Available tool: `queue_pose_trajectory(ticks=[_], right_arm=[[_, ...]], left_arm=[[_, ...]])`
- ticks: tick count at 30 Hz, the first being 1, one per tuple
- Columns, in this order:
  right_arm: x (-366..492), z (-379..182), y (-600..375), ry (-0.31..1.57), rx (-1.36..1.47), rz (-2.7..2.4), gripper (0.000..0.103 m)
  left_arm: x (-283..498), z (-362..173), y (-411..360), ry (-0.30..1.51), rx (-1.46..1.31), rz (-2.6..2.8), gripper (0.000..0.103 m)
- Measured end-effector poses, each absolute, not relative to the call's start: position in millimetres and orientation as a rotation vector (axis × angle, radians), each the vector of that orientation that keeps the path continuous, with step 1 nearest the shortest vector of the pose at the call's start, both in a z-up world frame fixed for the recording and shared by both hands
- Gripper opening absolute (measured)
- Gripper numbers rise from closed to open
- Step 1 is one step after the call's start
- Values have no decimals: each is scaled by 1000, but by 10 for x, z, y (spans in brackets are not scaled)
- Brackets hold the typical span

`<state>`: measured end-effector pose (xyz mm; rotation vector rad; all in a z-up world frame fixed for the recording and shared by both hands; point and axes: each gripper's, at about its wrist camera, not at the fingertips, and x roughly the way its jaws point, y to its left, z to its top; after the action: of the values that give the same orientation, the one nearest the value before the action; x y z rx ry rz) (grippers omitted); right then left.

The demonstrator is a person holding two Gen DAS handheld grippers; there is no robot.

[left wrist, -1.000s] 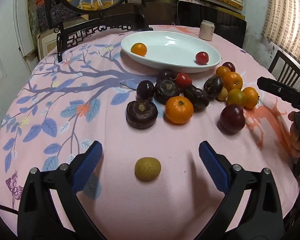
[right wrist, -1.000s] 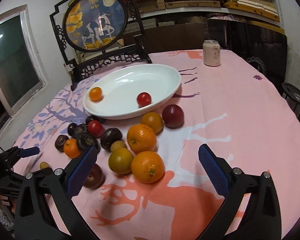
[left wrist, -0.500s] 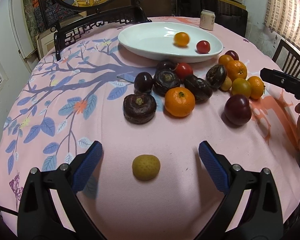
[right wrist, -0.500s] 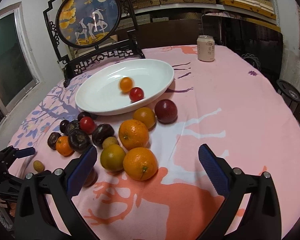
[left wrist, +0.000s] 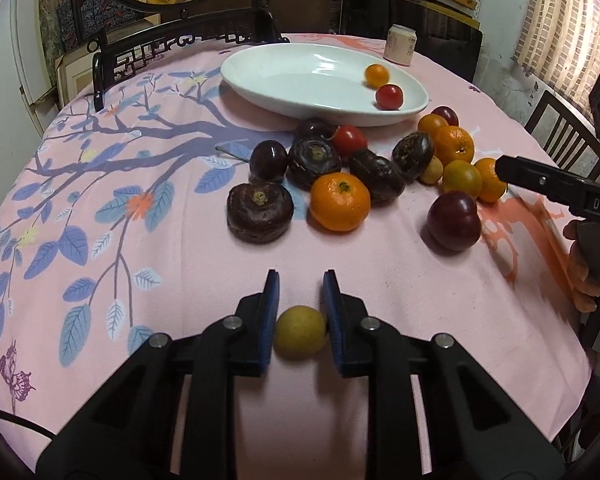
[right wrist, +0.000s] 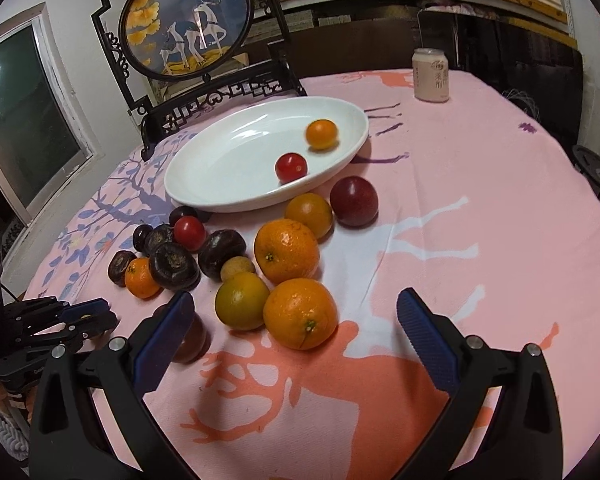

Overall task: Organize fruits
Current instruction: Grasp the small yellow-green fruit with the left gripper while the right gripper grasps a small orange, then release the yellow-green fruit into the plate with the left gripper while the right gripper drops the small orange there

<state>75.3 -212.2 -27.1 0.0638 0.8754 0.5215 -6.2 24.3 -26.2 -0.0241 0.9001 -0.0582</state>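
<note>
A round bench (left wrist: 380, 280) under a pink cloth printed with a blue-leafed branch fills both views. Behind it, at the top of the frames, stand a dark carved screen (right wrist: 184, 28) with a round deer picture, shelves of boxes, a window at the left of the right wrist view and a brick wall at the upper right of the left wrist view.

At the bottom centre of the left wrist view, the left hand-held gripper (left wrist: 300, 300) has its blue pads nearly together on either side of a small yellow fruit (left wrist: 300, 332), touching it on both sides; the fruit sits on the cloth. The right hand-held gripper (right wrist: 292, 316) is spread wide with nothing between its fingers, hovering at the lower middle of its view just before two oranges (right wrist: 300, 312) and a yellow-green fruit (right wrist: 242, 306).

A white dish (left wrist: 292, 92) in the upper centre holds a small orange fruit (left wrist: 377, 75) and a red tomato (left wrist: 389, 97). Below it lies a heap of dark water chestnuts (left wrist: 260, 212), a mandarin (left wrist: 340, 207), plums (left wrist: 454, 220) and another tomato (left wrist: 349, 140).

A pale can (right wrist: 431, 76) stands at the far edge; its print is not legible. The right tool's arm, at the right edge of the left wrist view, shows the letters "DAS".
</note>
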Motion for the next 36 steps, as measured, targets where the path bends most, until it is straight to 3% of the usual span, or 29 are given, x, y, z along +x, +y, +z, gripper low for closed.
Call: queue_pose_trajectory(ticks=[4,8,13,16,26,36], right_arm=[[805,-337,-2127,915,86,510,100],[828,-390,-2145,946,126,558,68],[816,-400,-2163,949,167,599,56],[835,-410,-2201,960,191,593,40],[846,-466,-2141,991,190,628,41],[898,-180,-2225,872,233,615,41]], left_arm=[[-60,-259,237,900,-26,-66,23],[-59,-257,241,898,-27,-69,23],[-54,-266,238,904,-27,-70,23],[-53,-272,232,904,-26,-78,23],[-75,-259,230,891,-22,-79,23],[-101,-5,200,808,52,-40,23]])
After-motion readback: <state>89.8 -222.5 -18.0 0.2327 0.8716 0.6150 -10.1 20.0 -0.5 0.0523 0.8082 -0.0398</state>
